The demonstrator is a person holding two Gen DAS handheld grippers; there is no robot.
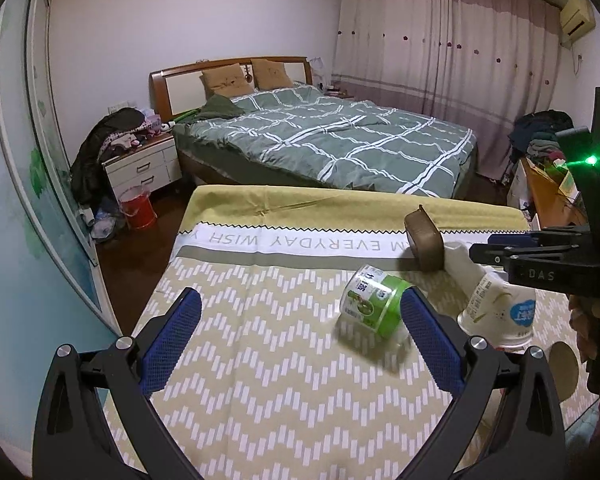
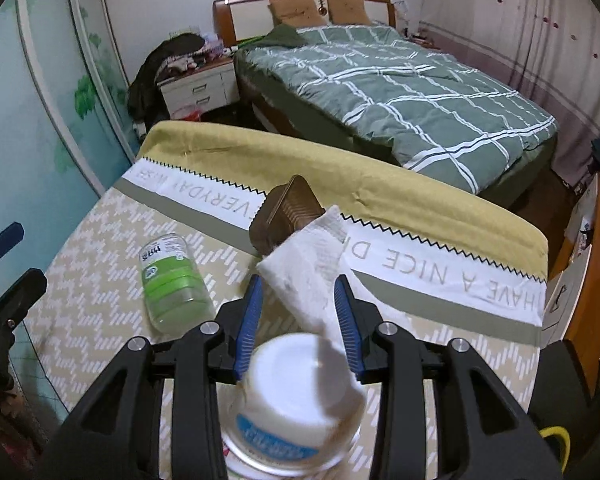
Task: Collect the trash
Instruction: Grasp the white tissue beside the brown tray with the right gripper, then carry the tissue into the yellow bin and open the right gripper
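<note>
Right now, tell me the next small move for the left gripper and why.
Probably shift the open left gripper rightward so the green-labelled clear plastic bottle lies centred between its fingers, then close. The bottle lies on its side beside the right finger, ungrasped; the right gripper already holds white tissue.

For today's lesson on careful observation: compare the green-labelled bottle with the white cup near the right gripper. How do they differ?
The green-labelled bottle is clear plastic; the white cup is opaque with a blue label. The bottle lies on its side alone on the tablecloth; the cup sits by the right gripper, which pinches a paper towel. Both are empty drink containers.
</note>
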